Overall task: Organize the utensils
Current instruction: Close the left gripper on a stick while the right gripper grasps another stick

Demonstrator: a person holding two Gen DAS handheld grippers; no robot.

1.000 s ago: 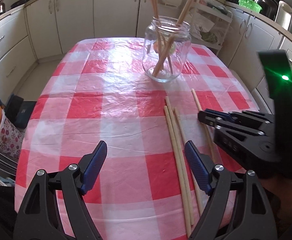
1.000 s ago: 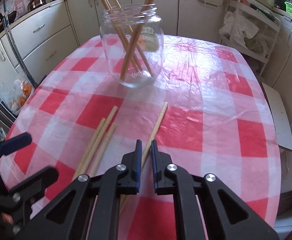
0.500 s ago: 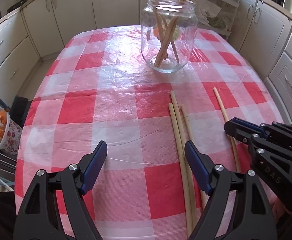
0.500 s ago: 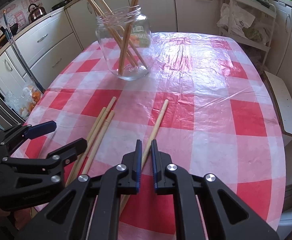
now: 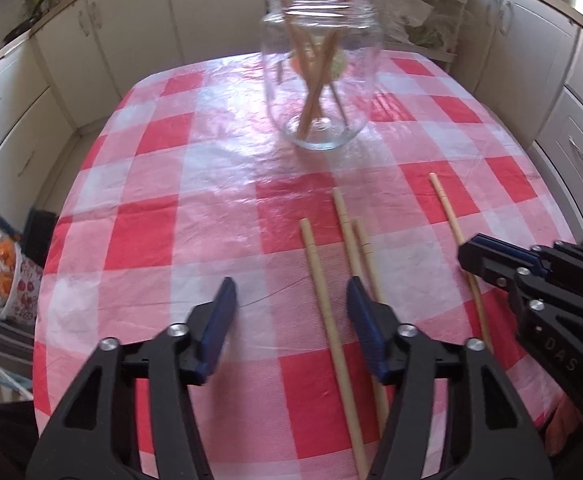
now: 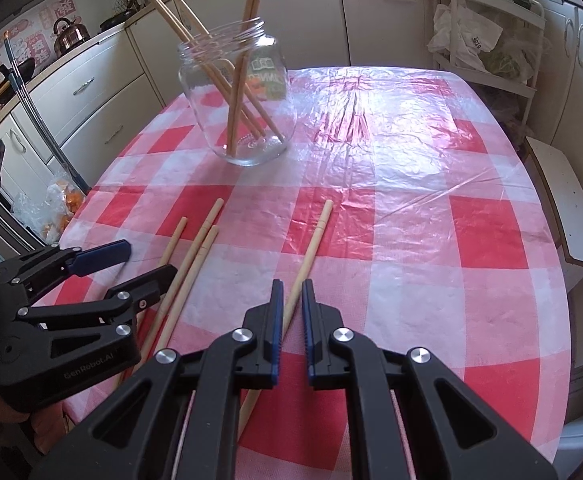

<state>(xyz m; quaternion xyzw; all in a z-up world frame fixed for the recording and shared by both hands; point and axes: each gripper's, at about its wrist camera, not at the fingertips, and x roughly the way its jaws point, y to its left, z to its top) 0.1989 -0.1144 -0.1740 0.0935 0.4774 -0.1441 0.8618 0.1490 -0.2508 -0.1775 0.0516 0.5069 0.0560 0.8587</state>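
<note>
Four loose chopsticks on checked cloth under my tongs. My left tongs closing, one chopstick between jaws, pads not pressing. My right tongs clenched, empty; "DAS" on side. Left body reads "GenRobot.AI". Jar ahead holds chopsticks.

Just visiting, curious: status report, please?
Left gripper closing, fingers astride one loose chopstick, not gripping. Right gripper shut at the lone chopstick, grip unclear. Glass jar ahead, nothing blocking.
</note>
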